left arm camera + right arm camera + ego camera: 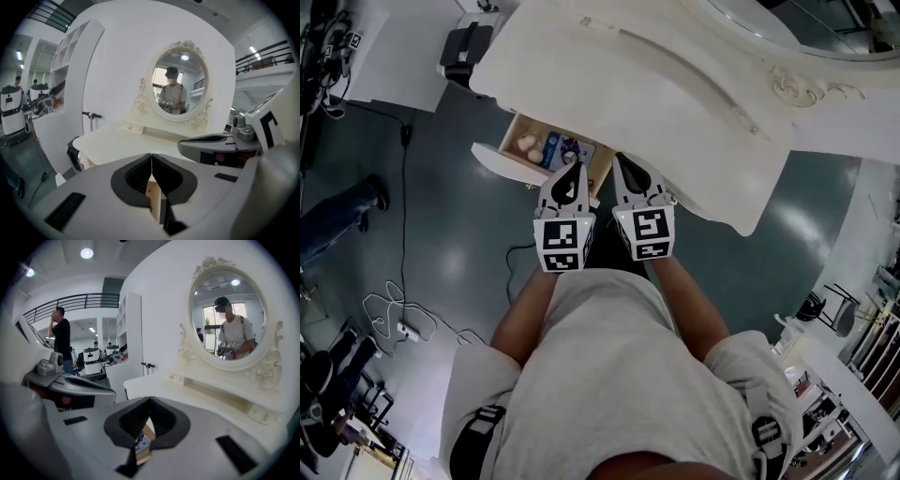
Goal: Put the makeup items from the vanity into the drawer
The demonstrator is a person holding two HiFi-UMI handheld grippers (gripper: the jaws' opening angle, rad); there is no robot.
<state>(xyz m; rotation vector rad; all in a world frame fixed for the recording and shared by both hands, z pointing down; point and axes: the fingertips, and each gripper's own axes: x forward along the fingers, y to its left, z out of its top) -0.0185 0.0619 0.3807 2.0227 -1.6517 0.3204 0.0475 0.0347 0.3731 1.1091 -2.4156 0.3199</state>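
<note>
The white vanity (656, 84) has a bare top. Under its left side the wooden drawer (510, 139) stands pulled out, holding a blue and white packet (563, 150) and a round beige item (528, 144). My left gripper (575, 172) and right gripper (625, 167) hover side by side over the drawer's front right corner. In the left gripper view my left gripper (151, 157) is shut with its pads touching and nothing between them. My right gripper (149, 402) is likewise shut and empty, with the drawer (143, 442) seen below its jaws. Both face the oval mirror (229, 319).
Cables (403, 319) trail over the dark floor on the left, near a person's leg (342, 211). A black and white machine (465, 49) stands by the vanity's far left corner. Chairs and clutter (834, 314) crowd the right. A person (61, 336) stands in the background.
</note>
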